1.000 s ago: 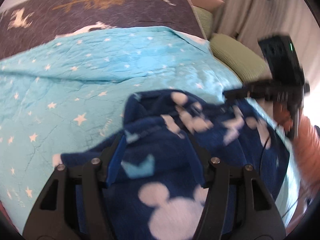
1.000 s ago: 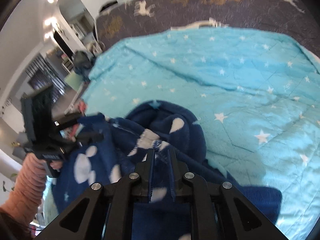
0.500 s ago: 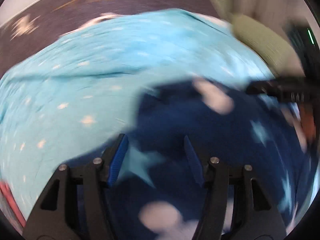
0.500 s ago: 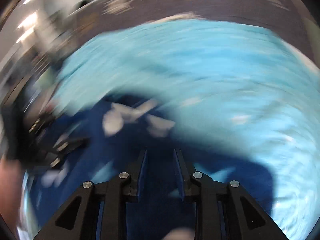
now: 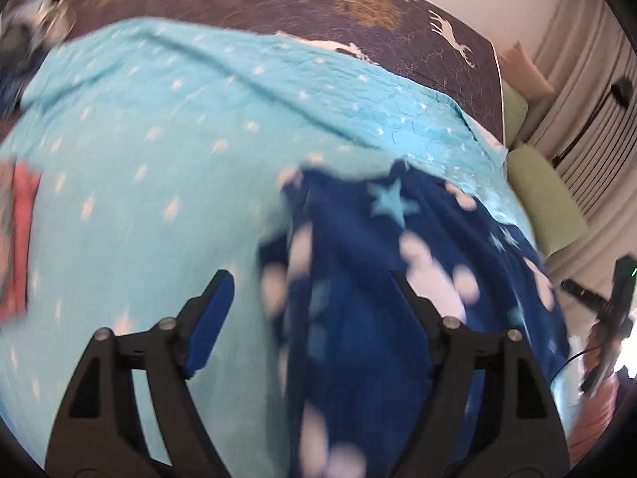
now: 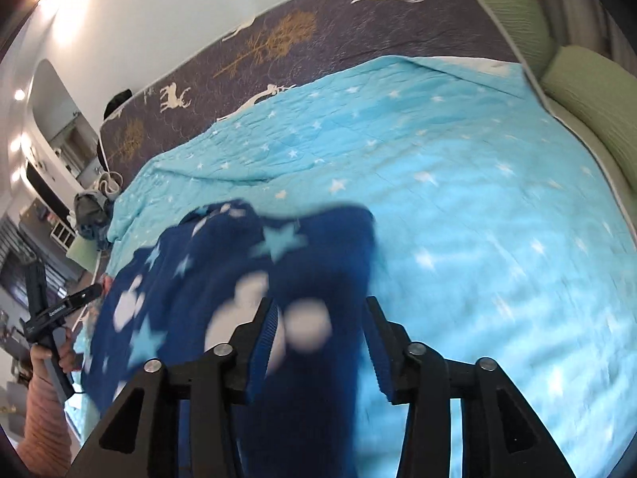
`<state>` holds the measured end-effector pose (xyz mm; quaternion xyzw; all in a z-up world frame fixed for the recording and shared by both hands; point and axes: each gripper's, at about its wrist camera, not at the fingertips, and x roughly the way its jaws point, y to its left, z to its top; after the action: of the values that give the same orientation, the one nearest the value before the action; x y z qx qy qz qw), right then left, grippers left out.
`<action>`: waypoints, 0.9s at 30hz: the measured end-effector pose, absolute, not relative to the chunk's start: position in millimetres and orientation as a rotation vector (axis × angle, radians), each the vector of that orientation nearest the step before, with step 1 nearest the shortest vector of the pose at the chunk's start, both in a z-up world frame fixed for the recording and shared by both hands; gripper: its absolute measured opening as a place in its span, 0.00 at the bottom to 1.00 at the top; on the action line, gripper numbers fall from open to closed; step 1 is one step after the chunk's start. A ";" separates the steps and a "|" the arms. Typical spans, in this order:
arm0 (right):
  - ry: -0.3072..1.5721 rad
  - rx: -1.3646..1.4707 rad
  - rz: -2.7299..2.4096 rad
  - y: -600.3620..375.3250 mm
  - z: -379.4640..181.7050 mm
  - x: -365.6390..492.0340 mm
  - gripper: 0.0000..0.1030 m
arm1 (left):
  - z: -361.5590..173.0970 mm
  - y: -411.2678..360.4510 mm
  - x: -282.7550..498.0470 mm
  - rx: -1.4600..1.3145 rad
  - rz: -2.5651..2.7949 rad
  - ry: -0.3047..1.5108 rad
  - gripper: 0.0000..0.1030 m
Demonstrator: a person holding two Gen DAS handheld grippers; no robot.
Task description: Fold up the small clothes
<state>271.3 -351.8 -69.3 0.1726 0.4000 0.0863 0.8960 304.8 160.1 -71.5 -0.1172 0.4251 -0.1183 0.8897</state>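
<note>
A navy fleece garment (image 5: 378, 279) with white mouse heads and pale blue stars lies on the turquoise star quilt (image 5: 159, 159). My left gripper (image 5: 310, 294) is open, its jaws wide apart, over the garment's left edge. In the right wrist view the garment (image 6: 239, 271) lies spread to the left. My right gripper (image 6: 320, 318) is open, with the garment's right part between and under its jaws. The right gripper also shows at the left wrist view's right edge (image 5: 613, 310), and the left gripper at the right wrist view's left edge (image 6: 47, 310).
A dark bedspread (image 6: 298, 32) with deer and trees covers the far bed. Green cushions (image 6: 589, 91) line the right side. A red item (image 5: 20, 239) lies on the quilt at left. Clutter (image 6: 91, 211) sits at the bed's far left corner.
Both grippers have opened wider and let the garment go. It now lies flatter on the quilt. Both views have swung and pulled back.
</note>
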 end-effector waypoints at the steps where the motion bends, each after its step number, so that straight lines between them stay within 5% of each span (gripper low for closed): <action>1: 0.825 0.372 0.172 -355.3 -70.7 252.1 0.52 | -75.5 165.0 284.3 -0.260 -0.251 0.900 0.78; 5: 0.825 0.459 0.167 -364.0 -74.3 198.9 0.64 | -86.1 165.8 223.4 -0.251 -0.272 0.953 0.80; 13: 0.909 0.772 0.219 -361.3 -104.5 146.3 0.70 | -93.9 160.1 165.4 -0.480 -0.379 1.029 0.82; 19: 1.020 0.961 0.245 -333.8 -147.9 164.2 0.76 | -134.3 135.3 166.4 -0.701 -0.375 1.127 0.82; 23: 0.959 0.907 0.164 -325.8 -143.3 197.3 0.76 | -142.5 138.0 187.2 -0.707 -0.184 1.016 0.81; 25: 0.931 0.936 0.118 -326.7 -141.9 209.1 0.76 | -142.3 145.5 191.7 -0.814 -0.134 0.943 0.65; 26: 0.934 0.976 0.107 -327.8 -146.4 213.3 0.67 | -143.7 146.3 195.5 -0.846 -0.148 0.936 0.36; 27: 0.947 1.019 0.103 -329.3 -152.1 217.0 0.53 | -144.8 144.4 200.1 -0.850 -0.182 0.952 0.24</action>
<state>217.0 -329.3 -152.1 0.4691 0.4360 0.0472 0.7666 200.1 144.4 -144.8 -0.3964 0.4437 -0.0847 0.7993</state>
